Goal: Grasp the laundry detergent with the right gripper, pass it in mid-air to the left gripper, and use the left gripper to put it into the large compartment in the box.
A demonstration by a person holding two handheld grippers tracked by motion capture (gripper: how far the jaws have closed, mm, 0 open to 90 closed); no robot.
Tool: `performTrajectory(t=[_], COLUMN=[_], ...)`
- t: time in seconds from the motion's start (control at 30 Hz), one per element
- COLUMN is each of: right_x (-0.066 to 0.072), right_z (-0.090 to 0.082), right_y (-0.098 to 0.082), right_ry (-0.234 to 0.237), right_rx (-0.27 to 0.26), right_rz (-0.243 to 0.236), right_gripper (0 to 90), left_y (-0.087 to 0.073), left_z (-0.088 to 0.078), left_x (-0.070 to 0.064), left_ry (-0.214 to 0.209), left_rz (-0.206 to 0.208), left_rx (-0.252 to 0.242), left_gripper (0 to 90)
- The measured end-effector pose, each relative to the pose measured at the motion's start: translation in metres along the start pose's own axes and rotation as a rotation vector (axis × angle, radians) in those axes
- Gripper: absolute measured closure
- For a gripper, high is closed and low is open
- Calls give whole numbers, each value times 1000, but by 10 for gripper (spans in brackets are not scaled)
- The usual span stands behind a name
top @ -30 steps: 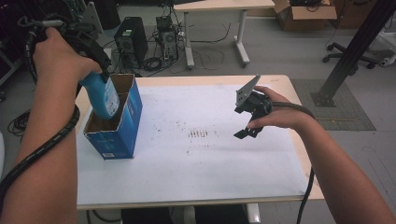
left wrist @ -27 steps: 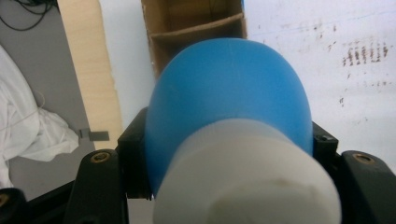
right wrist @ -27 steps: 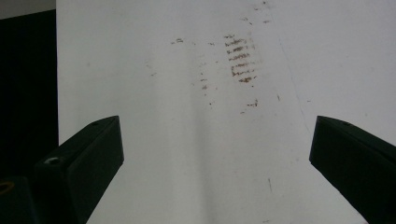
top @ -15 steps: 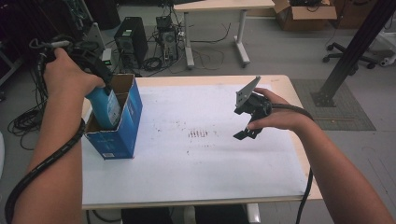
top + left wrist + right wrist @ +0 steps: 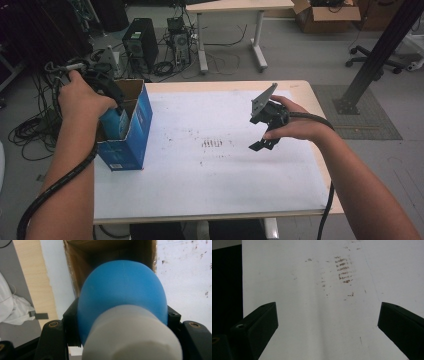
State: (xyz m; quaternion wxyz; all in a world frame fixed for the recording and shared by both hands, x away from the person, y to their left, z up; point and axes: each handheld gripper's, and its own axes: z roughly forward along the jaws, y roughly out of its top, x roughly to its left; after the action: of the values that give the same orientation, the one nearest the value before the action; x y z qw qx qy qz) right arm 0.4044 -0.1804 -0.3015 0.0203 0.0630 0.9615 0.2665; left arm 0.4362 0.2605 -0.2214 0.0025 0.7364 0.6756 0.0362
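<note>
A blue bottle [image 5: 116, 124] with a white cap [image 5: 132, 336] hangs bottom-first in the mouth of an open blue cardboard box [image 5: 131, 145] at the table's left edge. My left gripper [image 5: 107, 102] is shut on the bottle; its black jaws press both sides of the blue body [image 5: 122, 290] just above the cap. The box's brown inside [image 5: 107, 252] lies straight beyond the bottle. Over the middle right of the table my right gripper [image 5: 263, 145] hangs open, jaws wide apart [image 5: 327, 322] with nothing between them, above the white surface.
The white table top [image 5: 210, 170] bears a patch of dark smudges [image 5: 212, 144] near its centre. Beyond the table stand another desk [image 5: 235, 10], computer towers [image 5: 140, 40] and tangled cables on the floor; a chair base [image 5: 370, 62] is at the right.
My left hand has come down with the bottle, which now sits deeper in the box's opening. The right hand has stayed put.
</note>
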Motion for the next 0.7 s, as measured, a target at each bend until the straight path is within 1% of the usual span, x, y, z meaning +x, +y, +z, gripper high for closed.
performTrajectory(t=[0.07, 0.17, 0.3, 0.5, 0.7], right_x=[0, 0, 0, 0, -1], right_z=[1, 1, 1, 1, 1], right_y=[0, 0, -1, -2, -2], right_ry=[0, 2, 4, 6, 10], right_rx=[0, -5, 0, 4, 11], right_rz=[-2, 1, 6, 10, 12], right_gripper=[27, 27, 27, 27, 28], left_y=[-1, -2, -2, -3, -5], left_z=[4, 10, 19, 31, 42], left_x=[0, 1, 3, 2, 6], left_ry=[2, -4, -12, -4, -12], left_rz=[1, -11, -17, -17, -29], left_rx=[-7, -14, -14, -5, -4], left_gripper=[378, 378, 378, 378, 378])
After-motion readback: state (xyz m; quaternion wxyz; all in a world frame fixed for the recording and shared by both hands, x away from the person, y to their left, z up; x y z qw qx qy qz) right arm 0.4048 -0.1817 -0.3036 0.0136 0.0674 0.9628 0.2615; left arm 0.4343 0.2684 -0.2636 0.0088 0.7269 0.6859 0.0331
